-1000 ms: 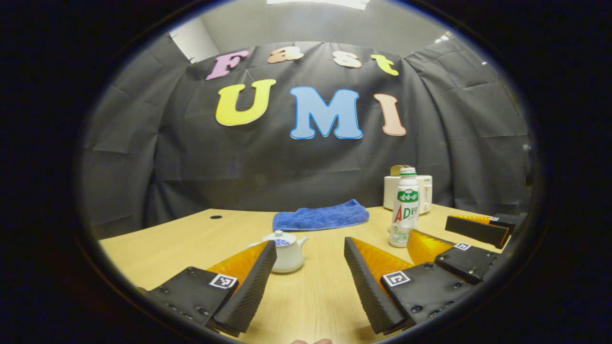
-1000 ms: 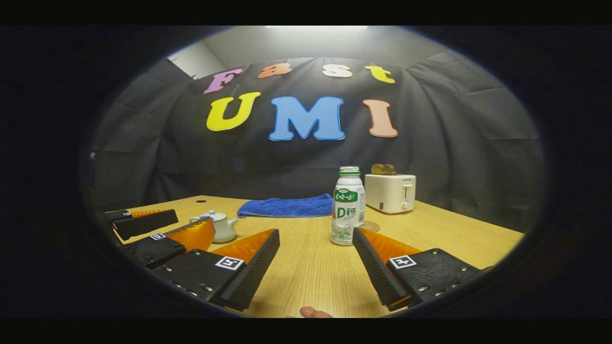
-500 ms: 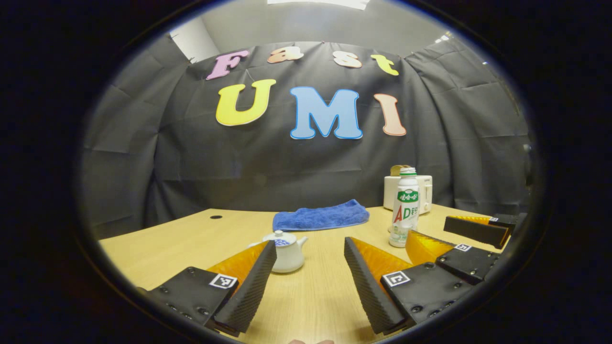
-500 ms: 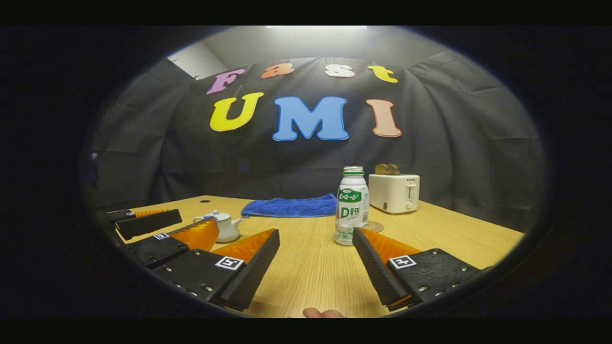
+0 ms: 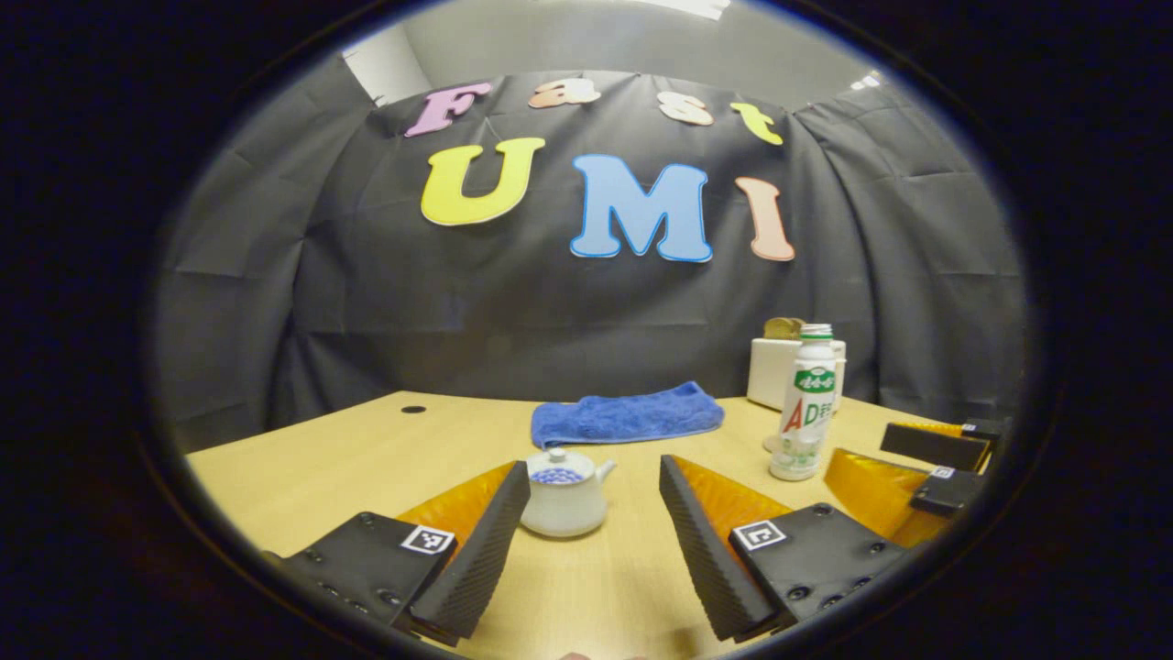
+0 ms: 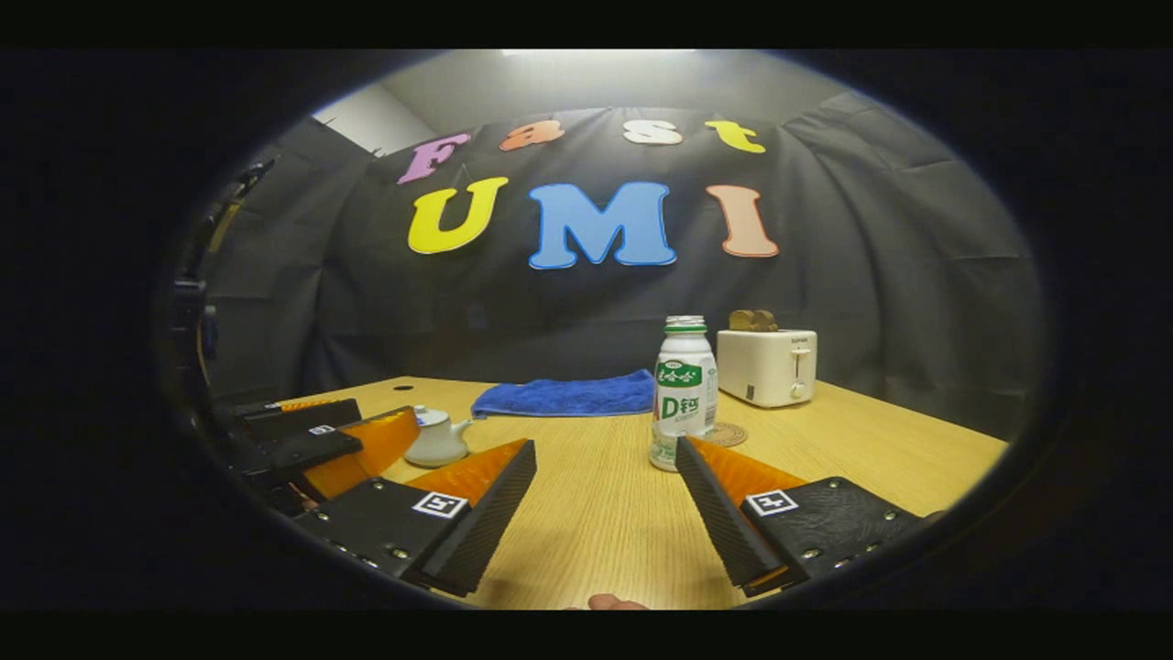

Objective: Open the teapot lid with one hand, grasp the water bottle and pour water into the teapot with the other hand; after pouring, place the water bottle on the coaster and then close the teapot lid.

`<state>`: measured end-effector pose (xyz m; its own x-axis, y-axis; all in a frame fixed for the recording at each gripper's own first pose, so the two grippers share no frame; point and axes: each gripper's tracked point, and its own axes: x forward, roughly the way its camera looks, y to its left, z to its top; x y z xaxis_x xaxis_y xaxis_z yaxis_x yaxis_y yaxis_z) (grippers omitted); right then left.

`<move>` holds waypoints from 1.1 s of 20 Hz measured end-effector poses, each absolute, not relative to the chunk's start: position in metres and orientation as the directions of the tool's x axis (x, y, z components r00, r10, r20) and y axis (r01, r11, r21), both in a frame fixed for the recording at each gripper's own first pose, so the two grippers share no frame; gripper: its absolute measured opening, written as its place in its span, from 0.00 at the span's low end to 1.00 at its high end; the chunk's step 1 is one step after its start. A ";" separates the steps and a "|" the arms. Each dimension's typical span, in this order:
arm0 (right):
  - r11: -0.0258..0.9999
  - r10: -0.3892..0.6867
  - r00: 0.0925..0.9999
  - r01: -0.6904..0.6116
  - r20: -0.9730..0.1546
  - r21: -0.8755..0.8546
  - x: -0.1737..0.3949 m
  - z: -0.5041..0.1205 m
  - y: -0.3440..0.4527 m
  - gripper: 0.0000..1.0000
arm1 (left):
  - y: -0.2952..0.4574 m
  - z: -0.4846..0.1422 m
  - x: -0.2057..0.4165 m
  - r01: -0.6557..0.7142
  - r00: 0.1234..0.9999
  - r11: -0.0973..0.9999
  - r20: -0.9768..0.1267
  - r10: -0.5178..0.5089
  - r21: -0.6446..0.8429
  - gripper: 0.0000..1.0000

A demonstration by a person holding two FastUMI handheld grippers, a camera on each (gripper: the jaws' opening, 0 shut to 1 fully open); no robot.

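On the pale wooden table (image 5: 367, 458) stand one small white ceramic teapot (image 5: 564, 495) with its lid (image 5: 556, 472) on, one white plastic water bottle with a green-and-white label (image 6: 684, 392), one round woven coaster (image 6: 727, 434), one folded blue towel (image 5: 627, 414) and one white toaster (image 6: 768, 367). In the left gripper view, the left gripper (image 5: 594, 500) is spread wide with nothing held; the teapot sits at 12 o'clock just beyond its fingertips, the bottle at 2 o'clock. In the right gripper view, the right gripper (image 6: 605, 481) is likewise wide open and empty, the bottle upright at 1 o'clock near its right finger (image 6: 719, 513), the coaster just beside the bottle, the teapot at 10 o'clock.
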<state>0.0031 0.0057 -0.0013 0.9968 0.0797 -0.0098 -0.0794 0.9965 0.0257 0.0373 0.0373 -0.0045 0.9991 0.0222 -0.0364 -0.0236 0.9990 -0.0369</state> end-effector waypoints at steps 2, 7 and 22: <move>0.996 0.077 0.997 -0.077 -0.006 0.036 0.002 0.001 0.005 0.95 | 0.048 -0.004 0.052 -0.027 0.999 0.998 -0.036 0.025 -0.050 1.00; 0.996 0.073 0.997 -0.073 -0.007 0.044 0.002 0.002 0.002 0.95 | 0.052 0.011 0.083 -0.025 1.000 1.000 -0.009 0.025 -0.008 1.00; 0.991 0.092 0.996 -0.090 -0.019 0.101 0.002 0.001 -0.004 0.95 | 0.065 -0.019 0.133 -0.015 0.996 1.000 -0.090 0.016 0.009 0.66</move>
